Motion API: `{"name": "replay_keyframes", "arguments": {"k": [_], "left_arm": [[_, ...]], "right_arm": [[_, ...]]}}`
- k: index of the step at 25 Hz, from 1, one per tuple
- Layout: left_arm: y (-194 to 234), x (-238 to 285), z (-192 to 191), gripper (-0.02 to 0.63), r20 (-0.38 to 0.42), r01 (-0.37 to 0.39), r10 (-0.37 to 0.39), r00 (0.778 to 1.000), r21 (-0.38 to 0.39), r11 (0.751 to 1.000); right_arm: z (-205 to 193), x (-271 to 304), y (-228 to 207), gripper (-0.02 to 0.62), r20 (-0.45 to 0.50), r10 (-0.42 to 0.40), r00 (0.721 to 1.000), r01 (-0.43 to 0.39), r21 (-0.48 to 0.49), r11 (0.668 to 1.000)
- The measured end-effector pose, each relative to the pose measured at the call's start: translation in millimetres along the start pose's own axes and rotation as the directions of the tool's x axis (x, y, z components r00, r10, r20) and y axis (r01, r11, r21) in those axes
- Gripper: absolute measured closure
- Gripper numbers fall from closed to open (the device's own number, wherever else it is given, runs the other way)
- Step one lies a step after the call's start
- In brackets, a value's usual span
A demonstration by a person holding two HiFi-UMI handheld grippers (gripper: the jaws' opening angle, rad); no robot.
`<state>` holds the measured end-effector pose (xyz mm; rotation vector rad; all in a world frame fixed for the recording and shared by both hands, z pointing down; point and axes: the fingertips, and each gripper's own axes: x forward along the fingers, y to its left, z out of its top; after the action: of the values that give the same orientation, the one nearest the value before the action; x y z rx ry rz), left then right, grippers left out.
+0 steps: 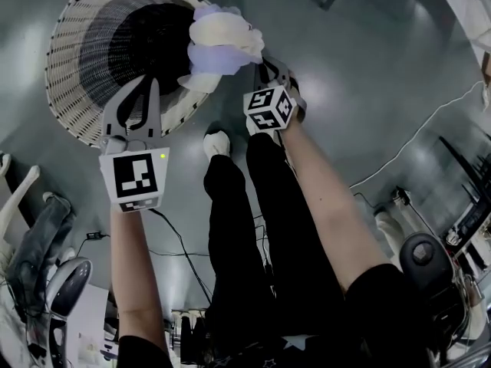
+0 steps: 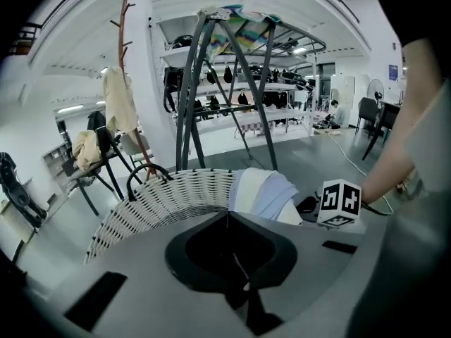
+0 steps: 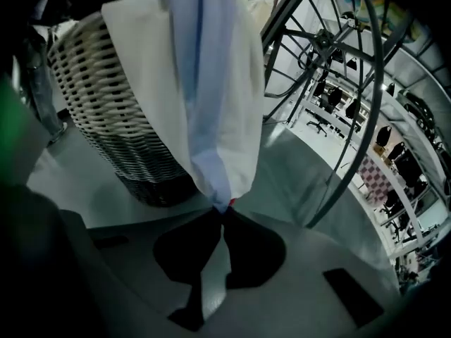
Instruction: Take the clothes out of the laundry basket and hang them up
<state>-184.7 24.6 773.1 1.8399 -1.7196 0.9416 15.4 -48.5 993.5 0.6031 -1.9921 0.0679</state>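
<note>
Glossy floor (image 1: 368, 75), round wicker basket (image 1: 65, 60), limp cloth (image 1: 219, 44)

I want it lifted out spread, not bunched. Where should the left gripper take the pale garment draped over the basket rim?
Probably where the garment humps over the basket rim, coming from above on the inner side: the fold stands proud there, and the right gripper already pinches its hanging tip outside.
</note>
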Motion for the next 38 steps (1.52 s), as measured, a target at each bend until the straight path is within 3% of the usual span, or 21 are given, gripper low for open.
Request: {"name": "replay_keyframes", "arguments": {"k": [5,13,21,26,33,38], "left_arm": [[-7.2,-19.6,19.5,0.583,0.037,0.006,-0.006,0.999,-0.016,1.000],[-25.6,-65.9,45.5,0.583,0.020,0.038,-0.037,0.999,-0.052,0.998],[-45.5,-130.6,96.2,0.583,0.039,0.062,-0.061,0.997,-0.032,0.998],[-50.0,-145.8,102.8,0.583,0.042,0.044,-0.042,0.998,-0.062,0.997],[-45.7,-195.0,84.4,0.583,0.025,0.029,-0.026,0.999,-0.110,0.993],[-37.7,-227.2,85.2,0.583,0.020,0.022,-0.019,1.000,-0.130,0.991]], "right_arm": [[17.9,-49.5,-15.0,0.574,0.002,0.031,1.000,-0.031,-0.008,0.999],[50.7,-138.3,-27.9,0.575,0.013,0.143,0.990,-0.143,0.048,0.989],[95.1,-243.7,-46.5,0.577,0.095,0.296,0.950,-0.310,0.216,0.926],[131.4,-288.9,-56.8,0.577,0.115,0.372,0.921,-0.387,0.166,0.907],[179.0,-359.2,-23.1,0.580,0.006,0.457,0.889,-0.456,-0.055,0.888],[212.8,-403.4,-2.9,0.581,0.034,0.527,0.849,-0.527,0.014,0.849]]}}
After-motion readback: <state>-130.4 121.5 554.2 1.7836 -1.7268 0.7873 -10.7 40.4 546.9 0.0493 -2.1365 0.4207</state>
